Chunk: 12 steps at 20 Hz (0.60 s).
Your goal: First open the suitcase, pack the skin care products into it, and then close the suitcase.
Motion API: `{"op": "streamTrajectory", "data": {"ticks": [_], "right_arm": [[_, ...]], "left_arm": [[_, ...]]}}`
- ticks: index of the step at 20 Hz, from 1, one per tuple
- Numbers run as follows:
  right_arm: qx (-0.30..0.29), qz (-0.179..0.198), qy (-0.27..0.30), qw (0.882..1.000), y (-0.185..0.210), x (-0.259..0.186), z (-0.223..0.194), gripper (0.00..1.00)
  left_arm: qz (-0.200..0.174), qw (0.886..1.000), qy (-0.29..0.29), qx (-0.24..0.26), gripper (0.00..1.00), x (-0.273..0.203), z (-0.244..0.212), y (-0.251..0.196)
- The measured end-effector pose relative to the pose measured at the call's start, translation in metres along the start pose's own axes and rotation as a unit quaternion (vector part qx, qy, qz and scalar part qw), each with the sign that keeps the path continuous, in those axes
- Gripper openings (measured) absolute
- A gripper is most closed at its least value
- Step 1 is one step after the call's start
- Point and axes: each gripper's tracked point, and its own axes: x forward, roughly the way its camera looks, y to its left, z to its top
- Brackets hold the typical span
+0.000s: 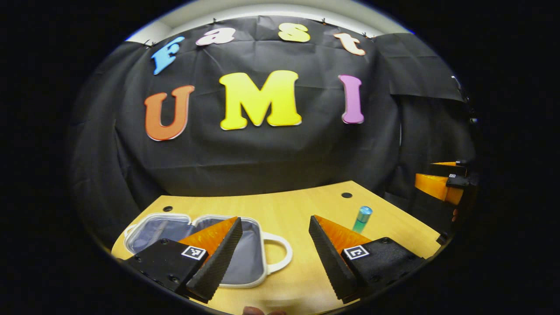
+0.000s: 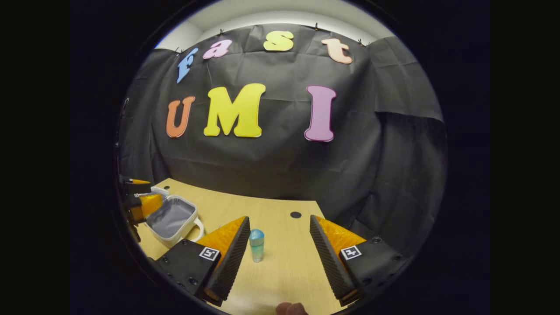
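Tabletop (image 2: 280,271): bottle (image 2: 256,245) btwn right fingers (image 2: 227,258)

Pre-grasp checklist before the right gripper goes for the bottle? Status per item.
1. Suitcase open: ok, lid folded back, grey lining exposed.
2. Bottle upright on the table: ok, standing, cap up.
3. Right gripper open: ok, fingers spread, nothing between them.
4. Bottle centred between the right fingers: not ok, it sits close to the left-hand finger in the right gripper view, ahead of its tip; whether they touch, cannot tell.
5. Left gripper clear of the bottle's path: ok, open and hovering by the suitcase.
6. Suitcase interior free of other items: cannot tell, a finger hides part of it.
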Motion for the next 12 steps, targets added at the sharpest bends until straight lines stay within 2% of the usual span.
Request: {"op": "streamTrajectory", "data": {"ticks": [3, 6, 12], "right_arm": [[0.001, 0.012, 0.022, 1.0, -0.009, 0.001, -0.021, 0.82], [-0.001, 0.002, 0.036, 0.999, -0.031, -0.001, -0.031, 0.82], [-0.022, -0.009, 0.062, 0.998, -0.064, -0.009, -0.044, 0.82]], "left_arm": [[-0.033, 0.999, 0.028, 0.003, 0.98, 0.017, -0.022, -0.04], [-0.062, 0.997, 0.05, -0.016, 0.98, 0.044, -0.049, -0.078], [-0.046, 0.991, 0.118, -0.039, 1.0, 0.102, -0.119, -0.102]]}}
